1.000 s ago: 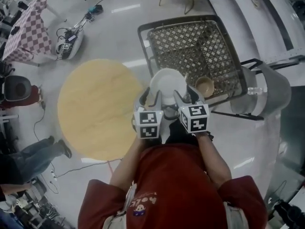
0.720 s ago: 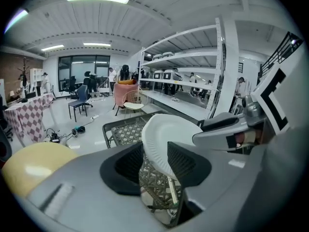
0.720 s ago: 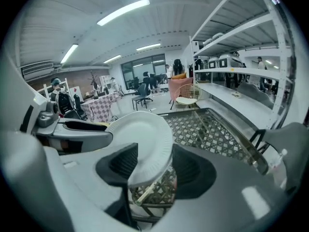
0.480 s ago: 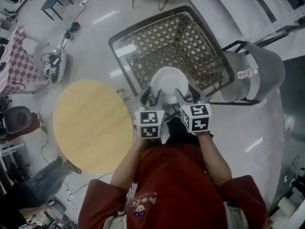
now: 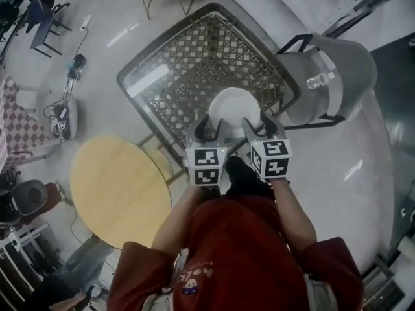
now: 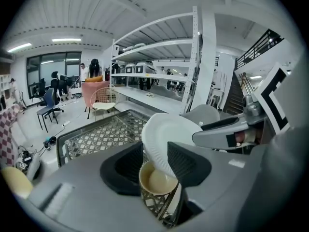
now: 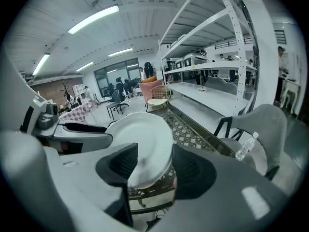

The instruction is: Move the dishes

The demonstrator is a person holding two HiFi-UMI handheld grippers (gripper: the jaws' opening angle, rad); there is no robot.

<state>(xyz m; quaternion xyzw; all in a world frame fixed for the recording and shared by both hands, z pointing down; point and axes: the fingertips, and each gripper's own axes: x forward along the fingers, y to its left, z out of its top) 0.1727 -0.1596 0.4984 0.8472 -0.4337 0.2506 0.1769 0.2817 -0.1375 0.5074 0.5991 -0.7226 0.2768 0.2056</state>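
Reference point: the lattice-topped table (image 5: 188, 63).

- White plate (image 5: 232, 111): held in the air over the table's near edge, between the two grippers. It does not touch the lattice.
- Left gripper (image 5: 206, 129): at the table's near edge. Its jaws are clamped on the plate's left rim, which runs tilted up between them in the left gripper view.
- Right gripper (image 5: 260, 126): beside the left one at the same edge. Its jaws are clamped on the opposite rim — both pads are dark and ribbed.
- Tan bowl (image 6: 157, 181): upright on the lattice close to the near edge, directly under the plate. It is seen only through the left gripper's jaws and looks empty.
- Grey chair (image 5: 324, 83): just beside the table's right corner, with a clear bottle (image 5: 322, 80) lying on its seat.
- Round yellow table (image 5: 117, 190): near the lattice-topped table's left corner.
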